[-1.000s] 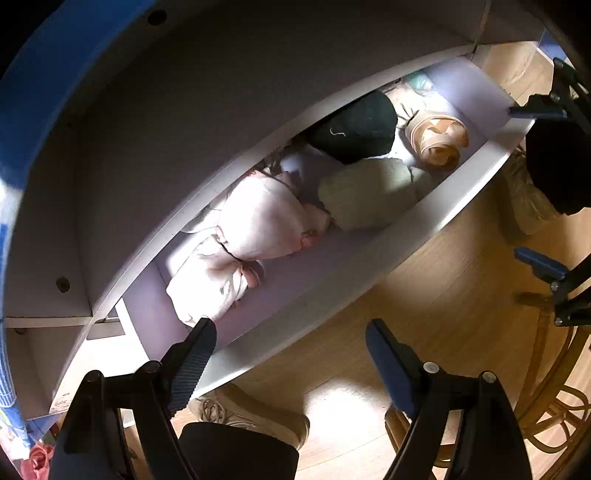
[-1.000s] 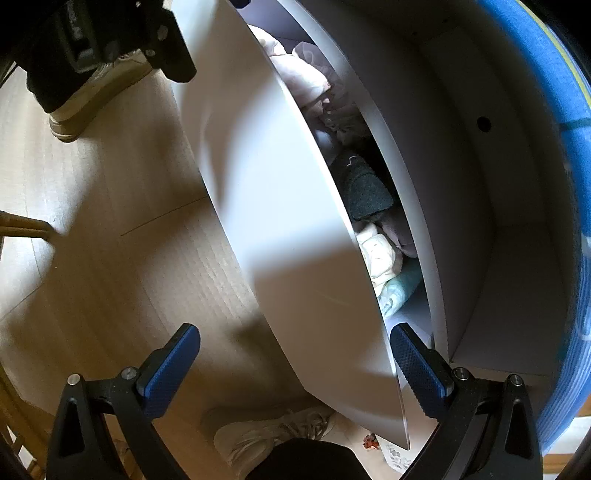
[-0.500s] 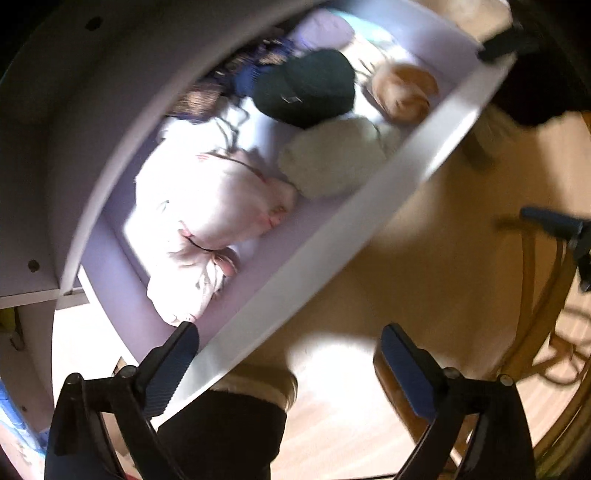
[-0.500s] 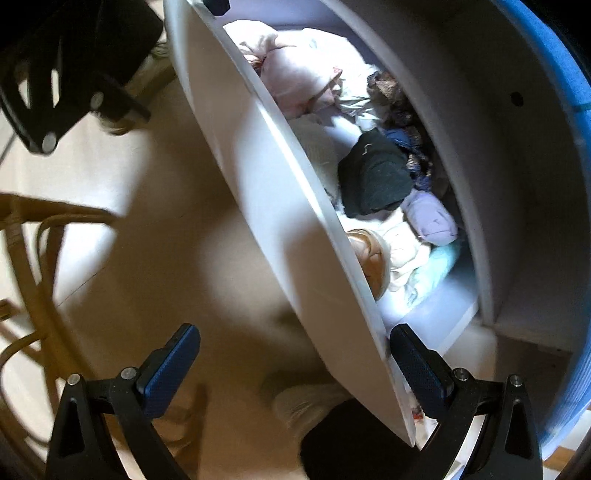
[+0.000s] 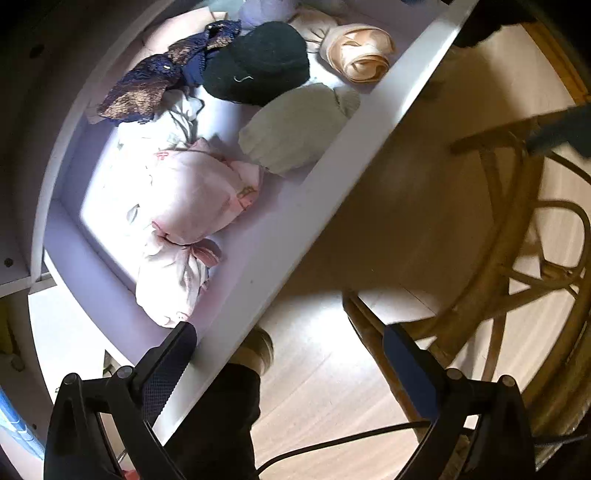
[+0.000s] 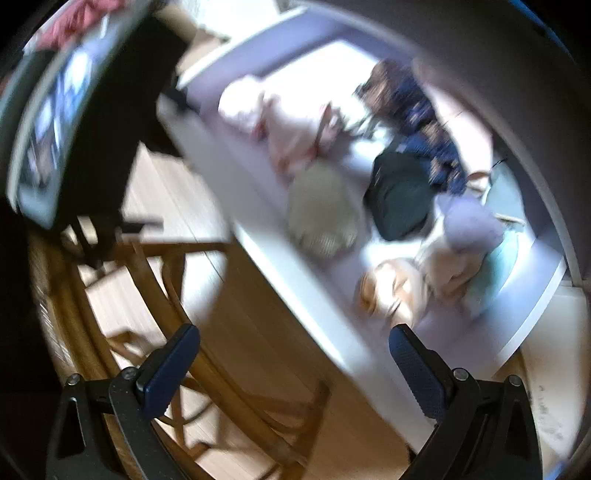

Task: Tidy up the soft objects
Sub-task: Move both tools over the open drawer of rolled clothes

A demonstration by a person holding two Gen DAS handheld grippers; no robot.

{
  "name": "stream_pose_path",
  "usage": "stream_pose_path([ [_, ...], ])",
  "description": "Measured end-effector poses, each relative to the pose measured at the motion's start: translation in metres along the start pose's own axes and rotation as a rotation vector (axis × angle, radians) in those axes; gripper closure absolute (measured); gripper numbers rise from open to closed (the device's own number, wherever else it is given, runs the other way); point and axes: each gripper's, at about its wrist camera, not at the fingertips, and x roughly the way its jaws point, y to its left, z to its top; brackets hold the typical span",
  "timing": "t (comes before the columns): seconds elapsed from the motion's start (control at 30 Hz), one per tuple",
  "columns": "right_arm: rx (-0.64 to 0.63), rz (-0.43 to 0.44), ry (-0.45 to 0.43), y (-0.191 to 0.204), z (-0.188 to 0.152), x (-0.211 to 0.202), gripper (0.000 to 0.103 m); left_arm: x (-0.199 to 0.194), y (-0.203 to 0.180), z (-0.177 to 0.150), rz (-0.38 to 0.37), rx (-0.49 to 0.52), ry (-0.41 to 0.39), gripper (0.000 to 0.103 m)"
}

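Plainly our left gripper [image 5: 290, 347] and right gripper [image 6: 293, 349] gape wide, empty; the pink bundle [image 5: 199, 195], left-centre in the drawer [image 5: 332, 162], looks light, squashy; we'd pinch its knotted neck

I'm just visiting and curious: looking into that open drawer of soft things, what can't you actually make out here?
- Right wrist view: motion blur smears the whole drawer; fabric detail is lost.
- Left wrist view: the lilac bundle is cut off by the top edge.
- Left wrist view: what lies under the black knit item is hidden.
- Left wrist view: the other gripper is a blur at the edge.
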Motion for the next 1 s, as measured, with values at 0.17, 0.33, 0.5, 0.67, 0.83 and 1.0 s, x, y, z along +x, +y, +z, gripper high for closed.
stream_pose_path([
  [0.17,0.216,0.038,-0.109,-0.042,0.011,-0.028,0.000,-0.017,0.013,0.011,-0.046,0.005,0.033,0.009],
  [0.33,0.409,-0.031,-0.146,-0.088,0.014,-0.032,0.004,-0.067,0.077,0.008,-0.208,-0.294,-0.119,0.011],
  [0.5,0.432,-0.057,-0.153,-0.091,0.018,-0.029,0.020,-0.079,0.129,0.001,-0.251,-0.597,-0.196,0.011],
  [0.67,0.358,-0.130,-0.140,-0.076,0.027,-0.010,0.039,-0.059,0.136,-0.012,-0.245,-0.843,-0.195,0.011],
  [0.83,0.351,-0.160,-0.156,-0.074,0.044,0.010,0.044,-0.035,0.139,-0.024,-0.324,-1.057,-0.162,0.011],
  [1.0,0.421,-0.184,-0.152,-0.089,0.058,0.021,0.044,-0.034,0.138,-0.016,-0.248,-1.018,-0.141,0.011],
])
